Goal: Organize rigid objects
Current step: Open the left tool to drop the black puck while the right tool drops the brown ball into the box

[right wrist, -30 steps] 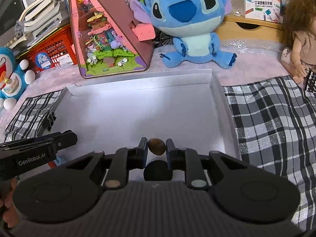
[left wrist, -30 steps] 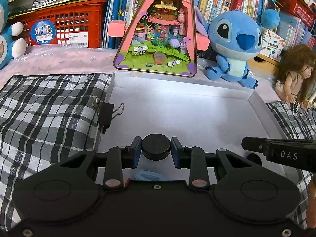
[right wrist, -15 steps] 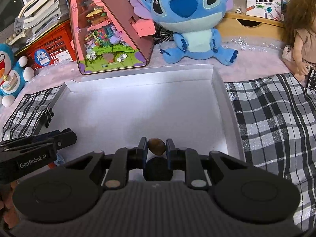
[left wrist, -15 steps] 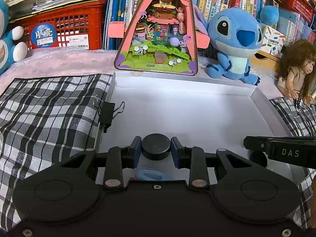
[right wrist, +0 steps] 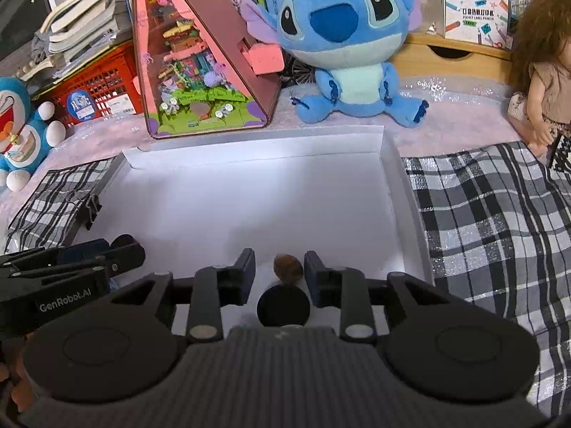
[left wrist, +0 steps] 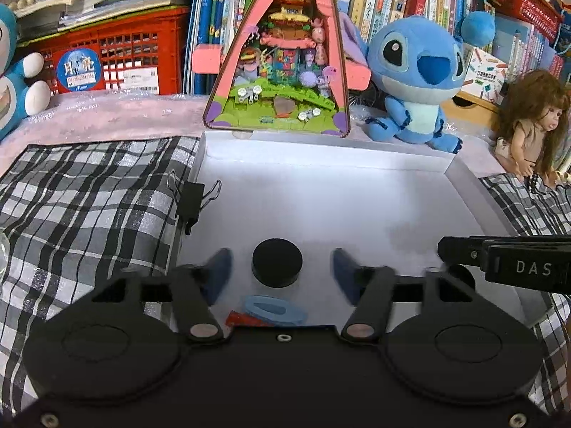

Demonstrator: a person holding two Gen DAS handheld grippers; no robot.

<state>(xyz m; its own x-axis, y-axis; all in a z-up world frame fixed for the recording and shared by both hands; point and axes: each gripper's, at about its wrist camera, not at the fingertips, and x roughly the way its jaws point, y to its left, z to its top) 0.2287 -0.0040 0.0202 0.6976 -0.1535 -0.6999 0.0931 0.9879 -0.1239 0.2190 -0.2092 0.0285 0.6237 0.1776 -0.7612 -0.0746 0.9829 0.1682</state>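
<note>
Two claws opening, black puck [left wrist: 277, 262], perhaps nut [right wrist: 287, 266] freed

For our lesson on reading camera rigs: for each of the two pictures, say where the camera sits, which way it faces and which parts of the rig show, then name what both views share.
Left wrist view: sits on the left claw, facing forward and down into the white tray; its jaws are opening around a black disc, and the right claw's tip enters at right.
Right wrist view: sits on the right claw, same heading; its jaws are opening around a brown nut, left claw at left.
Shared: tray, blue plush, triangular toy house.
</note>
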